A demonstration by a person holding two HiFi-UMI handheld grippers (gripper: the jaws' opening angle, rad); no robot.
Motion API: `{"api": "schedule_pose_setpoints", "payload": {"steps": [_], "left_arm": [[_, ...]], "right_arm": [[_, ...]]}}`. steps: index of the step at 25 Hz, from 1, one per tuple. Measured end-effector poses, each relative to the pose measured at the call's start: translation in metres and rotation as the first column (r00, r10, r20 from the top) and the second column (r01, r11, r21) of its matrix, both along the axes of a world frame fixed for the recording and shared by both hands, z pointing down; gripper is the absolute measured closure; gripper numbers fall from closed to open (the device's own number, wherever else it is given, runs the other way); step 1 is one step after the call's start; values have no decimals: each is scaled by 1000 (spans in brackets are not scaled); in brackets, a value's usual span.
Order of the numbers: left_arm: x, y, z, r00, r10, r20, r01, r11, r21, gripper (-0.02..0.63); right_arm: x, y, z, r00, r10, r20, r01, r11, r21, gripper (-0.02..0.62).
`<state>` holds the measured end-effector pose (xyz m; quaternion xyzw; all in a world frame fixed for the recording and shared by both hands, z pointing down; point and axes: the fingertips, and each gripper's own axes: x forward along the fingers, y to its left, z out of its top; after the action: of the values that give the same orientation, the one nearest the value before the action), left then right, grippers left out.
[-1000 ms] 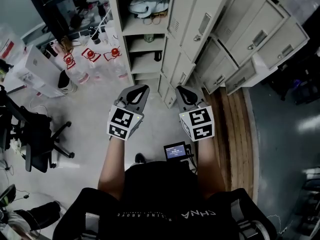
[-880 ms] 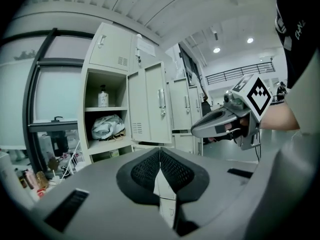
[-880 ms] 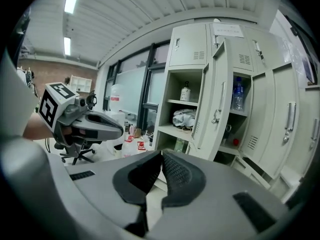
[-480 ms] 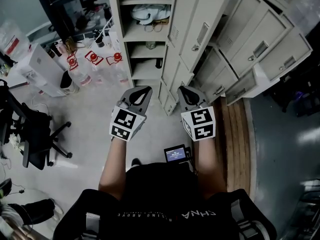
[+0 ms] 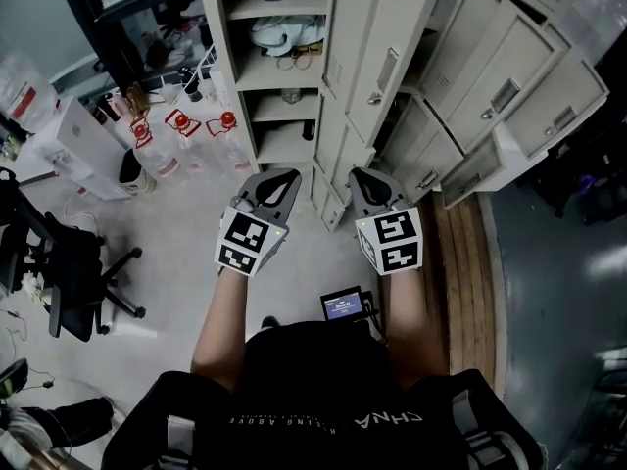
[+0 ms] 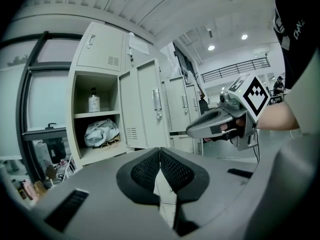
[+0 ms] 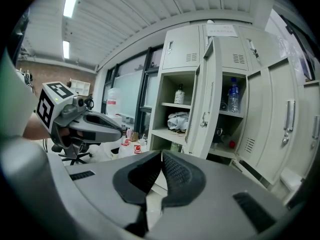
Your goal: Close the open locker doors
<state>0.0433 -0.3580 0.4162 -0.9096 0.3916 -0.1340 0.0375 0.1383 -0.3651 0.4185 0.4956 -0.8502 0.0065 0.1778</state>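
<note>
Left gripper (image 5: 277,176) and right gripper (image 5: 361,177) are clenched empty, mesh-textured pads (image 6: 145,170) touching; crumpled pale cloth (image 5: 284,32) is shelved inside the open beige metal locker (image 5: 224,47).

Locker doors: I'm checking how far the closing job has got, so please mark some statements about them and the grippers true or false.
1. The left gripper and the right gripper both have their jaws together, holding nothing. True.
2. Every locker door is shut. False: a tall door stands open.
3. A crumpled white cloth lies on a shelf. True.
4. The right gripper touches the open door. False: it is held apart from it.
</note>
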Motion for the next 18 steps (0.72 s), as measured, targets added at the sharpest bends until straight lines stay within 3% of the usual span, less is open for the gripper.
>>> {"api": "schedule_pose_setpoints", "payload": {"steps": [10, 13, 18], "left_arm": [[51, -18, -5, 1000, 6, 15, -6, 1000, 2, 586], [70, -23, -5, 1000, 1, 17, -1, 1000, -1, 586], [88, -31, -4, 999, -36, 18, 36, 999, -5, 586]], "right_arm": [[67, -55, -44, 994, 71, 82, -78, 994, 80, 561], [80, -76, -68, 990, 29, 140, -45, 992, 114, 561], [87, -106, -97, 987, -56, 151, 33, 988, 153, 550]]}}
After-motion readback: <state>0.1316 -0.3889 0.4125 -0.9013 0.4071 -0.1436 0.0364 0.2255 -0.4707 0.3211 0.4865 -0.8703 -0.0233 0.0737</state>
